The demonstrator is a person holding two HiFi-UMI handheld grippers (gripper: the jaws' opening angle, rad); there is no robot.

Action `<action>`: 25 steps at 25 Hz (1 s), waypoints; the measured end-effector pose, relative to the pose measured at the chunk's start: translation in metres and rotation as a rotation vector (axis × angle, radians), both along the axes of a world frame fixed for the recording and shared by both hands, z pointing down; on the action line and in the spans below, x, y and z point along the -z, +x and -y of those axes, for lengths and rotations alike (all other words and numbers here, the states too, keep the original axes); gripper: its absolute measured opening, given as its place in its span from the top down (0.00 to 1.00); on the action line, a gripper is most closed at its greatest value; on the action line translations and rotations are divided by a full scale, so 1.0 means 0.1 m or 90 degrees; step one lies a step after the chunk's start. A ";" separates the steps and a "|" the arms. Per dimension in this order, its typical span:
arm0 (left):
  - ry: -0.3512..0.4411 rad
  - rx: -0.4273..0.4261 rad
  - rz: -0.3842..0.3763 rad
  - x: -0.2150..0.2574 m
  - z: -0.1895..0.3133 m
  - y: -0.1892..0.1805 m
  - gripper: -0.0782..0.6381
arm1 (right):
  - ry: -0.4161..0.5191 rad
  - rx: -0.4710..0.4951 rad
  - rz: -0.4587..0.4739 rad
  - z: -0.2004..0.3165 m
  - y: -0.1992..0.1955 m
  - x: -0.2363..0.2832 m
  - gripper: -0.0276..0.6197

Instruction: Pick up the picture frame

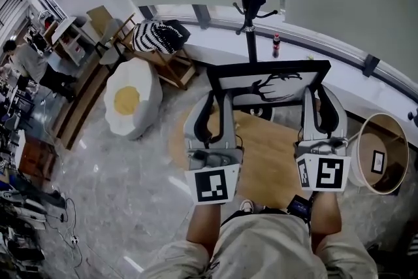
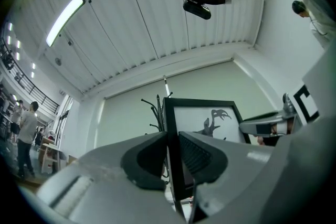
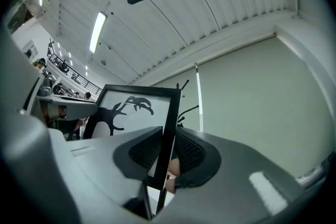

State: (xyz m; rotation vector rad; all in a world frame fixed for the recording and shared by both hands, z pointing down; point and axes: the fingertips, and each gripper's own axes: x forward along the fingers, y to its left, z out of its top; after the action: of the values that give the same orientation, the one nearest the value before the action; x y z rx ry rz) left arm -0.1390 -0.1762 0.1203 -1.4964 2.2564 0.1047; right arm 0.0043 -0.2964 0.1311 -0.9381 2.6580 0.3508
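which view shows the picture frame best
The head view: the picture frame shows at full width, facing the camera, with the left tool and the right tool shut on its side rails. Each gripper view shows it slanted, with its lower part hidden behind that tool's jaws.

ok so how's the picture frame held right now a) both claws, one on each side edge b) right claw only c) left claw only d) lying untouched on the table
A: the left claw clamps the left edge of the picture frame and the right claw its right edge.
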 end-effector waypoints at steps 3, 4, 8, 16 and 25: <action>0.003 0.000 -0.001 0.00 0.00 0.00 0.78 | 0.001 -0.004 -0.001 0.00 0.00 0.00 0.84; 0.004 -0.001 -0.001 0.00 0.00 0.00 0.78 | 0.001 -0.005 -0.001 0.01 0.00 0.00 0.84; 0.005 0.000 -0.002 0.00 0.00 0.01 0.78 | 0.001 -0.004 0.002 0.00 0.00 0.00 0.84; 0.006 -0.002 -0.008 -0.01 0.00 0.00 0.78 | 0.008 -0.008 -0.002 -0.01 0.02 0.02 0.84; 0.004 -0.018 -0.018 -0.03 0.01 -0.01 0.78 | 0.008 -0.024 -0.013 -0.03 0.02 0.02 0.84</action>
State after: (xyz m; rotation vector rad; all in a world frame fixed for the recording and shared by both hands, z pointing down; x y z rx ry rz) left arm -0.1402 -0.1770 0.1233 -1.5338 2.2548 0.1425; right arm 0.0061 -0.2939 0.1288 -0.9867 2.6558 0.3869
